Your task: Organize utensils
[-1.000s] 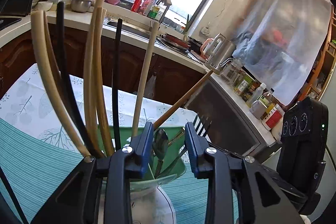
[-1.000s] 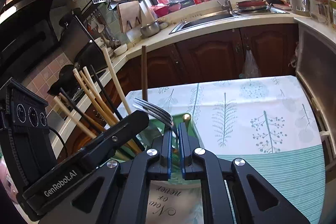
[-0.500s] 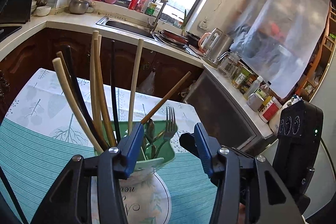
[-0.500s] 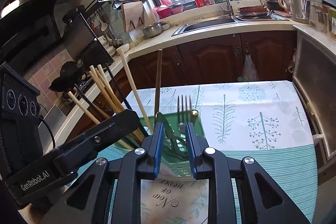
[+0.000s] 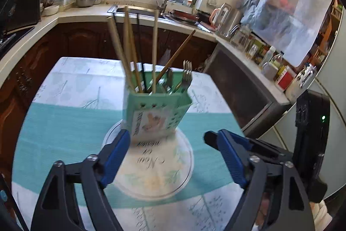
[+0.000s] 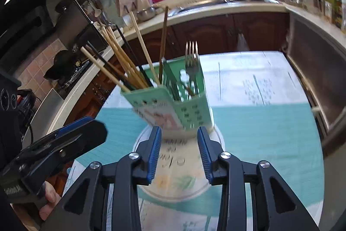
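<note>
A green perforated utensil holder [image 5: 156, 113] [image 6: 173, 105] stands on a round white mat [image 5: 151, 168] [image 6: 179, 174] on the table. It holds several wooden and black chopsticks [image 5: 129, 53] [image 6: 121, 58] on its left side and a metal fork [image 5: 186, 75] [image 6: 192, 60] with other cutlery on its right side. My left gripper [image 5: 167, 139] is open and empty, just in front of the holder. My right gripper [image 6: 179, 133] is open and empty, close to the holder's base. The left gripper also shows in the right wrist view [image 6: 64, 142].
The table carries a teal and white leaf-print cloth [image 5: 64, 122] [image 6: 270, 122]. Wooden kitchen cabinets and a counter with a sink [image 5: 164, 14] [image 6: 216, 1] run behind it. A steel appliance [image 5: 242, 88] [image 6: 320, 53] stands right of the table. Bottles and jars [image 5: 272, 66] line the right counter.
Both grippers have pulled back from the holder and opened wider. The right gripper let go of the fork, which now stands in the holder.
</note>
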Available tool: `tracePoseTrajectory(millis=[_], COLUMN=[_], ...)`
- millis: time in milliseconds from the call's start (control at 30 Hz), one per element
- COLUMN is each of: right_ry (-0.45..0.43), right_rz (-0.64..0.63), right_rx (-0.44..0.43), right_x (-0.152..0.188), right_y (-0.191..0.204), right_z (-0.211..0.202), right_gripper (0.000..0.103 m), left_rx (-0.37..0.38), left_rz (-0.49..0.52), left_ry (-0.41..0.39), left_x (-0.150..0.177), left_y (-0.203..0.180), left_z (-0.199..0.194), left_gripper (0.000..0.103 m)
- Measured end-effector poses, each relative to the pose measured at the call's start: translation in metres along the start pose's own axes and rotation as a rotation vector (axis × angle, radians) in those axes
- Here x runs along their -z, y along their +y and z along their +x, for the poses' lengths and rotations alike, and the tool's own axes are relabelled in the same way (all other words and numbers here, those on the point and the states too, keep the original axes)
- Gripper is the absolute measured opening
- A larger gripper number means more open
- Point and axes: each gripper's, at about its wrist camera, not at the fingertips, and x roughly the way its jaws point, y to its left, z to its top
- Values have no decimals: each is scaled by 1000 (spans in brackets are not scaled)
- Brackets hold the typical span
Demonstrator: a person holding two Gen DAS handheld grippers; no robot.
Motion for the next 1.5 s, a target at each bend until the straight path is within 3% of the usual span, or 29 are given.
tracePoseTrajectory(millis=[100,200,267,500,633,900,1000,1500], right_ry=[36,33,25,-8,-46,-65,-64,-91], right_rz=[35,52,57,80,86,105,96,54], right_rx=[1,35,50,123,150,169,162,195], right_x=[24,46,57,79,83,80,83,85], right_y=[5,16,24,57,68,74,76,88], right_z=[-14,-33,-47,-97,-127,-170,-182,-203], right_gripper=[39,56,67,72,78,80,82,86], left_rx=[-62,-112,-148,-259,-274,-322,-357,-395], left_rz=[12,34,34,23,20,51,69,56], left_ry=[33,72,81,94,75,22,7,17], left_x=[15,27,34,43,38,31,32,31], left_y=[6,8,9,10,6,-9,-14,-13], left_z=[-14,-28,-38,-74,-93,-116,-122,-127], left_gripper=[93,102,102,102,102,102,102,102])
